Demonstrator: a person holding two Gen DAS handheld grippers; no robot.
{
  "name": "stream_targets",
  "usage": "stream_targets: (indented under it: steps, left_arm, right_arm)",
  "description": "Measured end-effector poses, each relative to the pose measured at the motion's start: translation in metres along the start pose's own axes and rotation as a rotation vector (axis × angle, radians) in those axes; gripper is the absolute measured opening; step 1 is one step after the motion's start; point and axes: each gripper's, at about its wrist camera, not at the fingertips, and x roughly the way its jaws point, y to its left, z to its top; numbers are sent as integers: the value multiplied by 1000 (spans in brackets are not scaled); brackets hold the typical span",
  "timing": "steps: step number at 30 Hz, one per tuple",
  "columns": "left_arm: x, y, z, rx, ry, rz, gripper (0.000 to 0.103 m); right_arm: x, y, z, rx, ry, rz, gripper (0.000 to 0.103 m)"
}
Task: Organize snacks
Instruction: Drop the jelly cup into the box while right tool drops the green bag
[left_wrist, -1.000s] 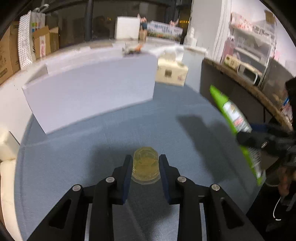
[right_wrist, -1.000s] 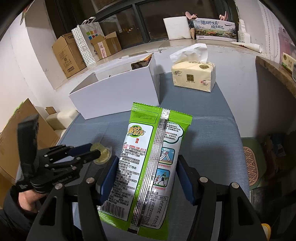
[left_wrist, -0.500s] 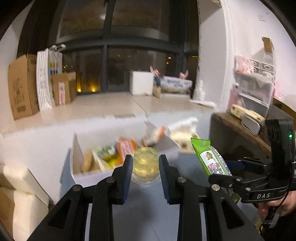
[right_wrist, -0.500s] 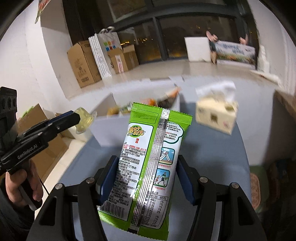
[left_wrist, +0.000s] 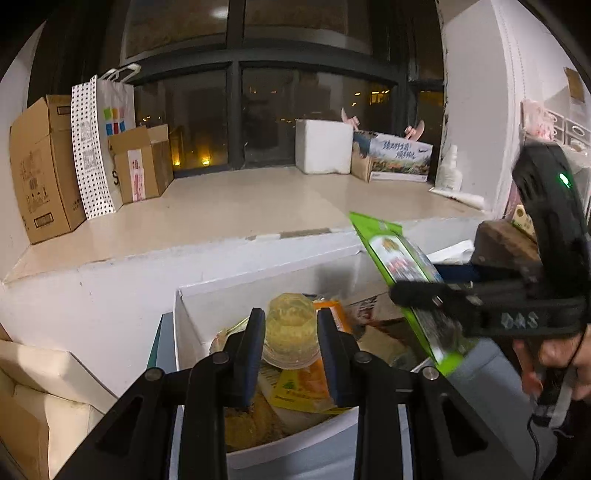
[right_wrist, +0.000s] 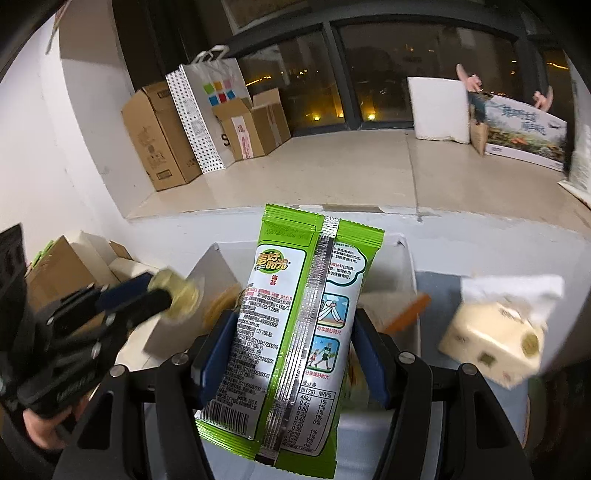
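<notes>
My left gripper (left_wrist: 291, 332) is shut on a small clear yellow jelly cup (left_wrist: 291, 328) and holds it above the open white snack box (left_wrist: 192, 332), which holds several packets. My right gripper (right_wrist: 295, 332) is shut on a green and white snack bag (right_wrist: 295, 325), upright, above the right part of the same box (right_wrist: 406, 266). The right gripper with the bag (left_wrist: 406, 273) also shows in the left wrist view, and the left gripper with the cup (right_wrist: 181, 291) in the right wrist view.
A tissue box (right_wrist: 495, 339) sits right of the snack box on the blue-grey table (left_wrist: 491, 384). Behind is a pale window ledge (left_wrist: 221, 214) with cardboard boxes (left_wrist: 40, 166), a dotted paper bag (left_wrist: 96, 144) and a white foam block (left_wrist: 323, 146).
Both grippers have lifted their snacks off the table and moved forward over the white box. The jelly cup and the bag stay gripped throughout.
</notes>
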Motion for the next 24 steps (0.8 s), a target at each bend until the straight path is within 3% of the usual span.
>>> stream_targets:
  steps: [2,3,4,5,6,8,13,19,24]
  left_arm:
    - [8,7,-4,-18,20,8,34]
    - [11,11,-5,-28,34,7,39]
    - [15,16,-7,-47,55,-14,65]
    - [17,20,-9,-63,64,-21,96]
    - [17,24,-11,-82,64,-14,103]
    - [15,30,-15,-110,53,-18,103]
    - [22,40,-24,-186,119,-12,103]
    - [-1,32,-27,-174,60,103,103]
    - [-41,16,-25,-142,-15,120,103]
  right_arm:
    - [16,-3,9,1,25,-18,72]
    - [23,-5,12,9,49,-21,81]
    - [29,-6,15,12,78,-28,92]
    - [33,-7,17,11,90,-58,96]
    - [33,-8,17,8,81,-96,103]
    - [28,-8,14,-4,41,-119,103]
    - [21,-11,6,22,23,-151,103]
    - [1,-3,-7,17,-10,-196,103]
    - [-36,21,-24,-74,-83,-246,103]
